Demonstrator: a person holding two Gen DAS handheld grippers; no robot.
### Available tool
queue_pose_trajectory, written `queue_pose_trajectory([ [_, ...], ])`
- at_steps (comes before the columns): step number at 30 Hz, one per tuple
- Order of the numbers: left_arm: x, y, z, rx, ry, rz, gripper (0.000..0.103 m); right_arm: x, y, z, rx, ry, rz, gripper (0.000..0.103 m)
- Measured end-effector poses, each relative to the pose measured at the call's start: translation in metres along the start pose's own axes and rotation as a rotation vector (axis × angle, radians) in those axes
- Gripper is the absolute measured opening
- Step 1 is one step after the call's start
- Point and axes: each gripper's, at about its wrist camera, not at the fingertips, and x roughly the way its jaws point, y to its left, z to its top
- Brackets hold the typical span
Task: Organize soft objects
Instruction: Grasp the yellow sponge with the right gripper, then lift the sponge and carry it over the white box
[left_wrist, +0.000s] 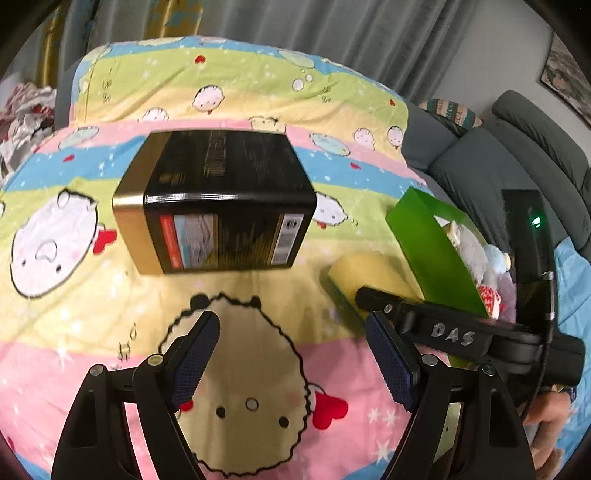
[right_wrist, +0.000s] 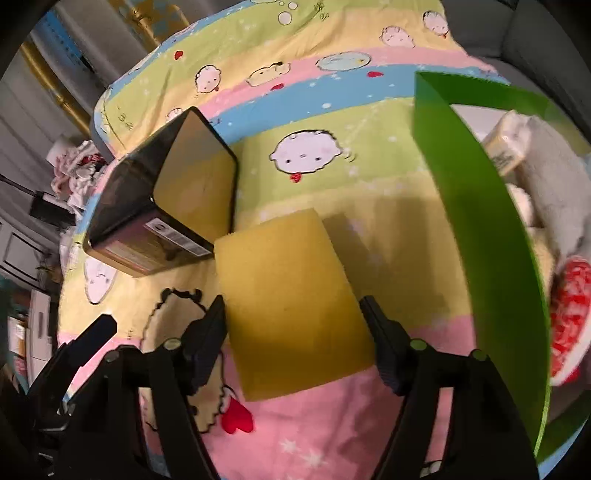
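The rectangular yellow foam sponge (right_wrist: 291, 299) lies flat on the cartoon-printed pastel quilt (right_wrist: 332, 155) of the bed, between a black and gold rectangular carton (right_wrist: 155, 206) and a green open-topped cardboard box (right_wrist: 476, 229) that already holds plush toys (right_wrist: 550, 192). The right tongs (right_wrist: 295, 332) straddle the sponge's near end with jaws apart, one pad at each long side; whether the pads already touch the foam cannot be told. The left tongs (left_wrist: 291, 358) hang spread and empty over the quilt near its front edge, away from the carton.

The step looks like gripping the sponge to carry it into the green box. To do it well, lower the pads fully alongside the foam before closing, squeeze at mid-thickness so it does not buckle or pop out, then lift clear of the box wall before moving across. Foam compresses, so close firmly.
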Motion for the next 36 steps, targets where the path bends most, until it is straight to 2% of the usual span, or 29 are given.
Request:
queue_pose_trajectory([
  [2, 0.003, 0.0, -0.003, -0.006, 0.012, -0.008, 0.081, 0.001, -0.01, 0.003, 0.025, 0.007, 0.052, 0.089],
  [4, 0.007, 0.0, -0.007, -0.013, 0.025, -0.015, 0.081, 0.001, -0.016, 0.002, 0.045, 0.012, 0.114, 0.09],
  [8, 0.019, -0.01, -0.012, -0.013, 0.053, -0.059, 0.081, 0.002, -0.016, 0.003, 0.04, -0.006, 0.135, 0.089],
  [10, 0.028, -0.017, -0.013, -0.013, 0.064, -0.09, 0.081, 0.007, -0.016, 0.004, 0.045, 0.004, 0.149, 0.084],
  [12, 0.037, -0.026, -0.013, -0.002, 0.074, -0.114, 0.081, 0.017, -0.021, 0.006, 0.053, 0.026, 0.127, 0.071],
  [13, 0.041, -0.03, -0.013, 0.008, 0.079, -0.118, 0.077, 0.02, -0.023, 0.007, 0.06, 0.035, 0.119, 0.067],
  [14, 0.047, -0.035, -0.013, 0.021, 0.086, -0.119, 0.067, 0.025, -0.027, 0.007, 0.073, 0.049, 0.116, 0.062],
  [16, 0.059, -0.041, -0.013, 0.042, 0.114, -0.104, 0.057, 0.028, -0.034, 0.009, 0.095, 0.053, 0.15, 0.059],
  [17, 0.065, -0.043, -0.012, 0.043, 0.123, -0.107, 0.056, 0.027, -0.036, 0.01, 0.099, 0.053, 0.155, 0.055],
  [18, 0.068, -0.043, -0.011, 0.03, 0.121, -0.125, 0.055, 0.026, -0.038, 0.01, 0.104, 0.052, 0.156, 0.051],
  [20, 0.071, -0.042, -0.007, 0.012, 0.124, -0.168, 0.039, 0.026, -0.041, 0.009, 0.108, 0.053, 0.178, 0.049],
  [21, 0.07, -0.042, -0.005, 0.005, 0.125, -0.19, 0.039, 0.026, -0.04, 0.009, 0.099, 0.051, 0.174, 0.047],
  [24, 0.061, -0.047, 0.002, 0.018, 0.085, -0.156, 0.039, 0.018, -0.038, 0.01, 0.095, 0.029, 0.201, 0.043],
  [30, 0.024, -0.069, 0.02, 0.069, -0.027, -0.195, 0.039, -0.032, -0.037, 0.017, 0.085, -0.122, 0.242, 0.042],
  [36, 0.002, -0.116, 0.038, 0.194, -0.113, -0.261, 0.039, -0.091, -0.054, 0.021, 0.124, -0.314, 0.197, 0.043],
])
